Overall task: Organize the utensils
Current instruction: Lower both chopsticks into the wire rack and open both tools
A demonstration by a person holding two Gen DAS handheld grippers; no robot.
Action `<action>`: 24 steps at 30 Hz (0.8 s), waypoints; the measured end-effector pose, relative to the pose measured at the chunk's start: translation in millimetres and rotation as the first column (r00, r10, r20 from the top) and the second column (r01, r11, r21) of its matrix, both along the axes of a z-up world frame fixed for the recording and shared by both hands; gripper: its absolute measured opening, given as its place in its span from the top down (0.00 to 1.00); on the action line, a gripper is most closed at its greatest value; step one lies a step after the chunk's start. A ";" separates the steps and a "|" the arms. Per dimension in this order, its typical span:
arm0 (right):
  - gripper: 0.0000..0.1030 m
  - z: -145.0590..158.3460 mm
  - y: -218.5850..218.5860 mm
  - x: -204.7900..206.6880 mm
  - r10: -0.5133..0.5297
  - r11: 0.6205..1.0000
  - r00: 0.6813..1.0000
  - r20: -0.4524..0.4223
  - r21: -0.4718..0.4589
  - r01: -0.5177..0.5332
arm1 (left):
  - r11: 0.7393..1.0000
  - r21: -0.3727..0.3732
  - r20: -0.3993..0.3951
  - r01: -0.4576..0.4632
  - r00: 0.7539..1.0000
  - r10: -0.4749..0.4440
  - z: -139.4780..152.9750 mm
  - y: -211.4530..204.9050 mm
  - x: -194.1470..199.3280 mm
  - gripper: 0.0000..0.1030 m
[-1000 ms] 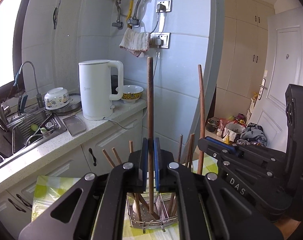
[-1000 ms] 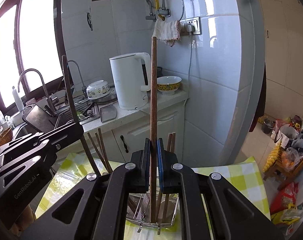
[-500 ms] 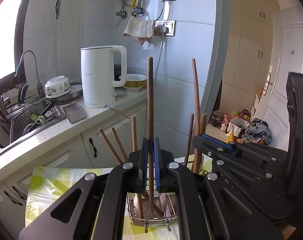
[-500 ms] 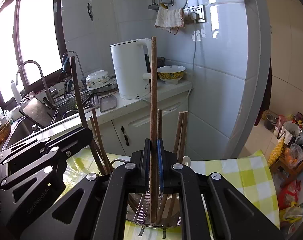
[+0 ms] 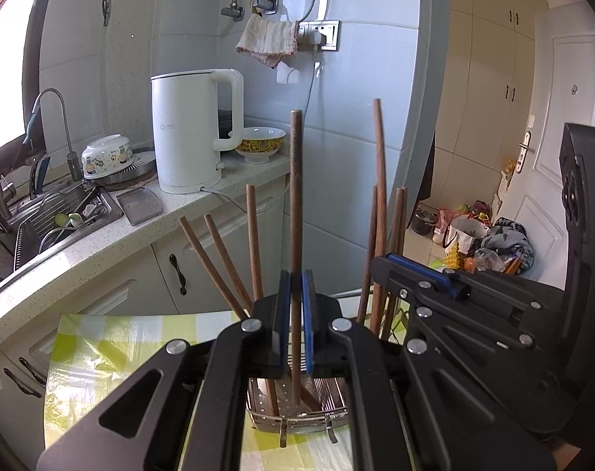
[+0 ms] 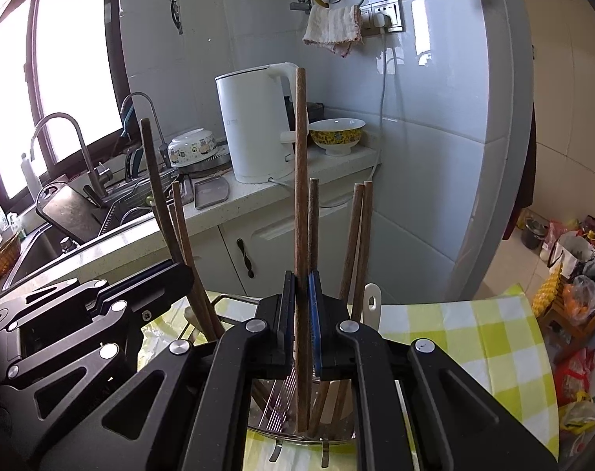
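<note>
One wooden chopstick [image 5: 296, 212] stands upright, pinched between the left gripper's [image 5: 296, 302] blue pads, its lower tip inside the metal holder [image 5: 297, 416] on the checked tablecloth [image 5: 113, 349]. Just beside it, the right gripper [image 6: 302, 306], tilted downward, clamps a second chopstick [image 6: 300, 180] upright over the same holder.

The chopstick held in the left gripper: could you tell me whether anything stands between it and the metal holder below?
Nothing visible does. The chopstick, clamped in the left gripper, already reaches down into the metal holder, passing between the chopsticks that lean there.
</note>
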State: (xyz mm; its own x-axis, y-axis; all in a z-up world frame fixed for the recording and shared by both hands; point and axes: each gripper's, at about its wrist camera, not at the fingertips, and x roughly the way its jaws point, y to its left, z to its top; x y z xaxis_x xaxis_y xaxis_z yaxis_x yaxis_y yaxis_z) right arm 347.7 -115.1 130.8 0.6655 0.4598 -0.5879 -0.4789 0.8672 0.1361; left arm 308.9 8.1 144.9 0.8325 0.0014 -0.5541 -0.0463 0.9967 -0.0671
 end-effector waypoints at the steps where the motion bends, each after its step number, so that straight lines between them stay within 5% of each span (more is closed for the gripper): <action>1: 0.91 -0.8 -0.1 0.1 0.001 1.000 1.000 -0.002 -0.006 -0.001 | 1.000 0.001 -0.002 -0.001 1.000 0.001 -1.0 0.0 -0.7 0.94; 13: 0.91 2.5 -15.9 -5.6 -0.034 0.999 0.999 0.001 -0.020 0.034 | 1.000 0.000 -0.009 -0.009 1.000 0.009 0.3 3.1 -9.5 0.93; 19: 0.89 3.9 -36.7 -23.9 -0.058 0.998 0.998 0.005 -0.018 0.058 | 1.000 -0.007 -0.003 -0.007 1.000 0.007 0.4 4.8 -30.2 0.81; 22: 0.82 -0.6 -52.9 -36.4 -0.076 0.997 0.997 -0.001 -0.009 0.076 | 1.000 -0.030 0.006 0.002 1.000 -0.002 -4.4 6.4 -47.9 0.72; 24: 0.67 -6.3 -61.9 -47.6 -0.086 0.996 0.996 0.006 -0.019 0.086 | 0.999 -0.037 0.015 0.007 1.000 -0.006 -10.2 7.1 -61.4 0.67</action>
